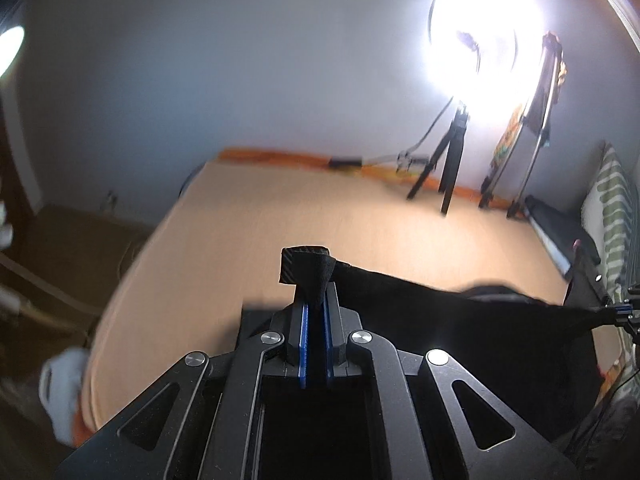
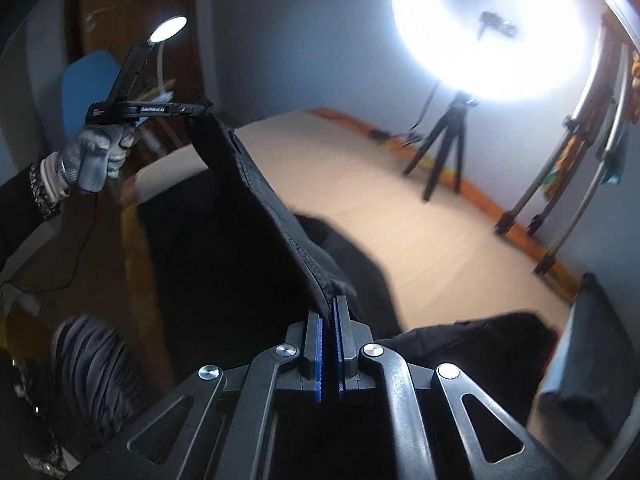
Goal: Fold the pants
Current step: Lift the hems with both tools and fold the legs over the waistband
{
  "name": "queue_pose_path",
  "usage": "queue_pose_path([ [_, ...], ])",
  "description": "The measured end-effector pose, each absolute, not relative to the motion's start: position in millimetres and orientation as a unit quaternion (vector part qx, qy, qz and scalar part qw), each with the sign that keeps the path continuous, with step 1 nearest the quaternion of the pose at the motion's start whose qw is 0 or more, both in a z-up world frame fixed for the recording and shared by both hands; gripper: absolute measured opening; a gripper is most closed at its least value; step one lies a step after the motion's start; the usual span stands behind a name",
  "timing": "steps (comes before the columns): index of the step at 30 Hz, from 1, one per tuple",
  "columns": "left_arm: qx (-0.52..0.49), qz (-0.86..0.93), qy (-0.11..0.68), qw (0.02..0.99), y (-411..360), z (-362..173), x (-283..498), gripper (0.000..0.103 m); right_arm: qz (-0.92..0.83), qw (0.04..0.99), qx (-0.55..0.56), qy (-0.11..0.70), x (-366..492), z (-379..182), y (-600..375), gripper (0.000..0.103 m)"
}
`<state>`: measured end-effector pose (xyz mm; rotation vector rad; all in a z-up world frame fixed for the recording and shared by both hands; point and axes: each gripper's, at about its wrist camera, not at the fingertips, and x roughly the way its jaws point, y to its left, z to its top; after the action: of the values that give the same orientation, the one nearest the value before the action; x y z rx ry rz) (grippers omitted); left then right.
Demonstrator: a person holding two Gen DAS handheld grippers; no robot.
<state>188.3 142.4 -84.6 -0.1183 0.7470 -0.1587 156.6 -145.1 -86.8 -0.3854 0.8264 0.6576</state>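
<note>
The black pants hang stretched between my two grippers above the tan wooden table. My left gripper is shut on one corner of the waistband, which bunches between its blue pads. My right gripper is shut on the other corner of the pants. The taut top edge runs from it up to the left gripper, held in a gloved hand at upper left. The right gripper shows at the right edge of the left wrist view. The rest of the fabric droops onto the table.
A bright ring light on a black tripod stands at the table's far edge, with metal stand legs to its right. An orange strip runs along the back edge. A desk lamp shines at upper left.
</note>
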Motion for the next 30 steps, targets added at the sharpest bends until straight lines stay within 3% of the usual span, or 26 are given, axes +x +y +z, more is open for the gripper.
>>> queue_pose_path([
  [9,-0.104,-0.06,0.422,0.899,163.7,-150.8,131.5,0.005,0.324,0.814,-0.214,0.431,114.6,-143.2,-118.3,0.002],
  [12,-0.104,-0.058,0.432,0.894,165.4,-158.5,125.0,0.011,0.319,0.807,-0.223,0.443,108.7,-157.3,-114.1,0.002],
  [15,-0.104,-0.045,0.44,0.891,175.2,-161.3,113.3,0.019,0.311,0.804,-0.229,0.452,104.4,-166.1,-110.4,0.002],
  [25,-0.179,-0.033,0.439,0.88,212.9,-166.8,88.7,0.02,0.296,0.802,-0.231,0.465,101.1,-180.3,-103.7,0.003],
  [30,-0.169,-0.004,0.405,0.898,217.5,-141.6,76.3,0.02,0.298,0.799,-0.227,0.471,96.4,-184.5,-103.6,0.005],
])
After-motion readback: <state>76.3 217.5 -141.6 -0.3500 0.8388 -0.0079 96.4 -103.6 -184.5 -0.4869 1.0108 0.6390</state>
